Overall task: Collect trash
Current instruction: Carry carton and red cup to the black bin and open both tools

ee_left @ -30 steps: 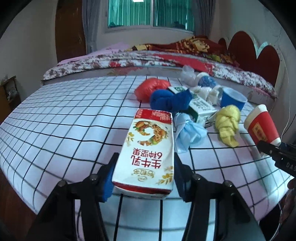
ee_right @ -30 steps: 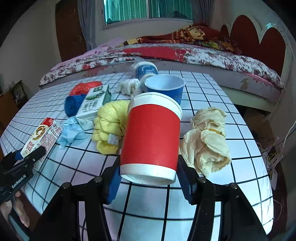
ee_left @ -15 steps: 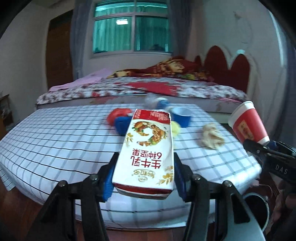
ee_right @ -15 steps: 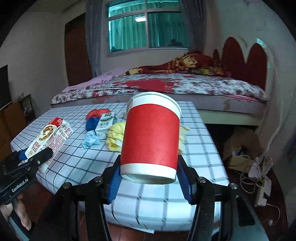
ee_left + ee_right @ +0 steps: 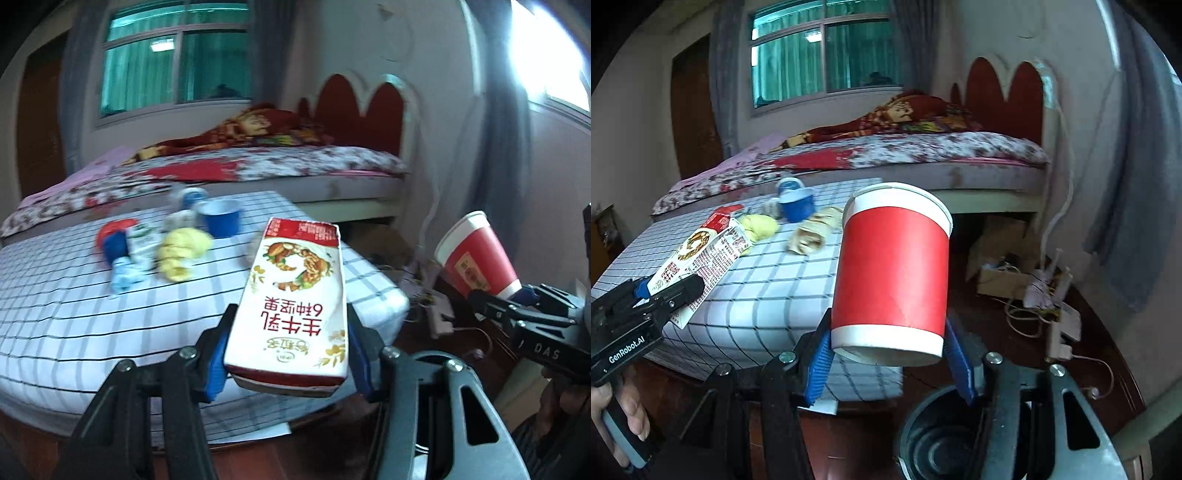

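My left gripper (image 5: 290, 360) is shut on a red and white milk carton (image 5: 295, 295) and holds it in the air past the table's right edge. It also shows in the right wrist view (image 5: 698, 258). My right gripper (image 5: 888, 360) is shut on a red paper cup (image 5: 892, 269), tilted, above a dark round bin (image 5: 945, 439) on the floor. The cup also shows in the left wrist view (image 5: 476, 254). More trash lies on the checked table (image 5: 74, 314): a blue cup (image 5: 221, 219), a yellow wad (image 5: 181, 251), a beige wad (image 5: 812, 232).
A bed (image 5: 905, 155) stands behind the table. A cardboard box (image 5: 1001, 254) and a power strip with cables (image 5: 1060, 325) lie on the floor at the right. A curtain (image 5: 1137, 184) hangs at the far right.
Both grippers have lifted their items off the table, pulled back and swung right. The bin has come into view under the right gripper.
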Motion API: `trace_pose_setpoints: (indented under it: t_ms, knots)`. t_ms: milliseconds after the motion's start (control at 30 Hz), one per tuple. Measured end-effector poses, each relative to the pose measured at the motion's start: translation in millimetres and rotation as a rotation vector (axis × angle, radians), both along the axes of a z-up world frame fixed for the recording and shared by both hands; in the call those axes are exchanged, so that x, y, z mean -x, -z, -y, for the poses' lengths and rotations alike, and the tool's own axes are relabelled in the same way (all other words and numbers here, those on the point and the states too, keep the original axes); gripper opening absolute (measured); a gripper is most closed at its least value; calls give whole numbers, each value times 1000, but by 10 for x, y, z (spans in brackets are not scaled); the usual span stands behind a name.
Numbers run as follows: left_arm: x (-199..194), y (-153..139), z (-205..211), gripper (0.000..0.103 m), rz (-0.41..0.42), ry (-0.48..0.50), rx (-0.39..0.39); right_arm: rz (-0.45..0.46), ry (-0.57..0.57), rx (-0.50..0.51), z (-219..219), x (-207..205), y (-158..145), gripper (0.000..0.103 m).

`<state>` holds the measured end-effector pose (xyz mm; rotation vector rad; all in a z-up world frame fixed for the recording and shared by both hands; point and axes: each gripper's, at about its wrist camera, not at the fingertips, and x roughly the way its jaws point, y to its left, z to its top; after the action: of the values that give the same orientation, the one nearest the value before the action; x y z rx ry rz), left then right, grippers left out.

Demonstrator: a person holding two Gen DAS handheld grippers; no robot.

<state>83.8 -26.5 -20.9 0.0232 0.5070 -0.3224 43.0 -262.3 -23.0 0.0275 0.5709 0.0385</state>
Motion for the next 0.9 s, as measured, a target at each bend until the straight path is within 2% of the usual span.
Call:
trace_pose_setpoints:
  t_ms: [100, 333, 467, 633, 733, 767, 833, 867, 900]
  knots:
    - [85, 37, 229, 54, -4, 68, 0, -12, 1, 3, 214, 122, 81, 57]
    - [263, 307, 828, 54, -73, 258, -31, -85, 34, 11, 771, 374, 391, 57]
    - [283, 512, 1174, 54, -151, 353, -53, -144, 27, 13, 945, 429, 595, 57]
    - [280, 819, 1452, 54, -246, 417, -81, -220, -12, 34, 1098, 446, 898, 57]
    - [254, 959, 1545, 55, -291, 439, -70, -259, -45, 21, 1166, 382, 1072, 57]
    - [226, 988, 1554, 58, -303, 449, -54, -267, -58, 20, 1182, 349, 1129, 58]
    - [133, 1070, 1555, 101, -325, 418, -37, -309, -36, 31, 1246, 255, 1302, 86]
    - [123, 1085, 1526, 102, -323, 392, -27, -348, 3, 45, 1295, 193, 1406, 102]
    - [114, 1098, 1484, 102, -323, 360, -20, -363, 23, 37, 1344, 166, 1465, 102]
